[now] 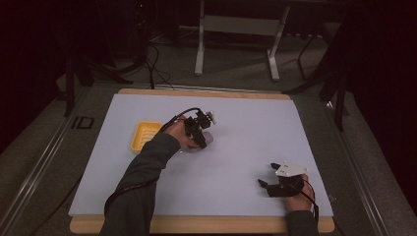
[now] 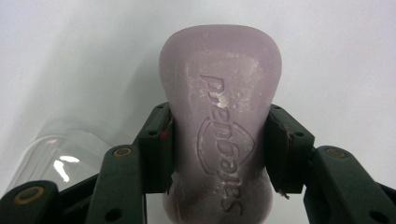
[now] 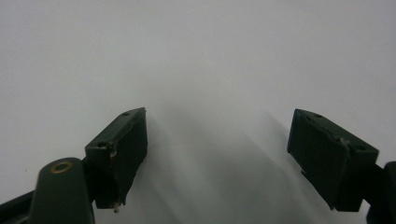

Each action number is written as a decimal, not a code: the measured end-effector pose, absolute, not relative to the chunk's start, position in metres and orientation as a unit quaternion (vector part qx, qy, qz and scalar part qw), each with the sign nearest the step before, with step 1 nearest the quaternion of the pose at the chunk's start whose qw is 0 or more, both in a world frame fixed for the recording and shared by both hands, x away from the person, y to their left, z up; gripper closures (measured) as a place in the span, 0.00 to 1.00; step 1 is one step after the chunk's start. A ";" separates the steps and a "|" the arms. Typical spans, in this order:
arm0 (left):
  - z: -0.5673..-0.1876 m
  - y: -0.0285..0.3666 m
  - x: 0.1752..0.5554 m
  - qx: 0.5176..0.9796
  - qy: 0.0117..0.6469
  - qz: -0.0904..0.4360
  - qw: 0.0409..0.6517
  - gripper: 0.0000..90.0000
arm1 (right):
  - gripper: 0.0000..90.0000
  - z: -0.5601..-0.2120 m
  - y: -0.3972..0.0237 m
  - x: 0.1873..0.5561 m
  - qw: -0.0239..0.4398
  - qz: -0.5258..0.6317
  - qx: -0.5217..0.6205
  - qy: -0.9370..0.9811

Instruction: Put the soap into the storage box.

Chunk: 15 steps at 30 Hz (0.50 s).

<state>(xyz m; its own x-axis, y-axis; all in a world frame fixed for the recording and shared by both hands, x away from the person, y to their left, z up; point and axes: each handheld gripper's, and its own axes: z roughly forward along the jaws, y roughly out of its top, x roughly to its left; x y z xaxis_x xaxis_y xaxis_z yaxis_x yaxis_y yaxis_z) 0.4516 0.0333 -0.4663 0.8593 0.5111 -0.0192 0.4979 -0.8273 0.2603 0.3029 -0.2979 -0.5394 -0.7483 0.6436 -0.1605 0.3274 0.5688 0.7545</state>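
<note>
Left tongs (image 2: 217, 149) clamp the lilac soap bar (image 2: 219, 93).

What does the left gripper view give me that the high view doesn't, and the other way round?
Left gripper view: the raised lettering on the lilac soap bar, both pads pressing its narrow waist, and a clear plastic piece lying beside it.
High view: the yellow soap dish left of the left gripper, the right gripper resting open near the table's front edge, and the floor and frame beyond.
Both: the soap held in the left gripper, over the white table surface.
</note>
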 end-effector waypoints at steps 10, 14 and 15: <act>-0.456 0.042 0.446 0.951 0.282 0.037 0.124 0.56 | 0.22 -0.539 -0.298 0.303 0.214 0.368 0.283 0.859; -0.456 0.048 0.447 0.948 0.292 0.040 0.124 0.55 | 0.22 -0.539 -0.298 0.302 0.214 0.369 0.283 0.859; -0.456 0.050 0.447 0.948 0.293 0.037 0.122 0.55 | 0.22 -0.539 -0.298 0.303 0.214 0.369 0.283 0.859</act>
<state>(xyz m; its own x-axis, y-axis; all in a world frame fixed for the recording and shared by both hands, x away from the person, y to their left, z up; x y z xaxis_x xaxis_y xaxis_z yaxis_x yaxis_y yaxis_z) 0.4470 0.0496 -0.4555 0.8254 0.5646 -0.0011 0.5466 -0.7986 0.2521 0.3025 -0.2977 -0.5393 -0.7483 0.6437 -0.1601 0.3276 0.5685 0.7546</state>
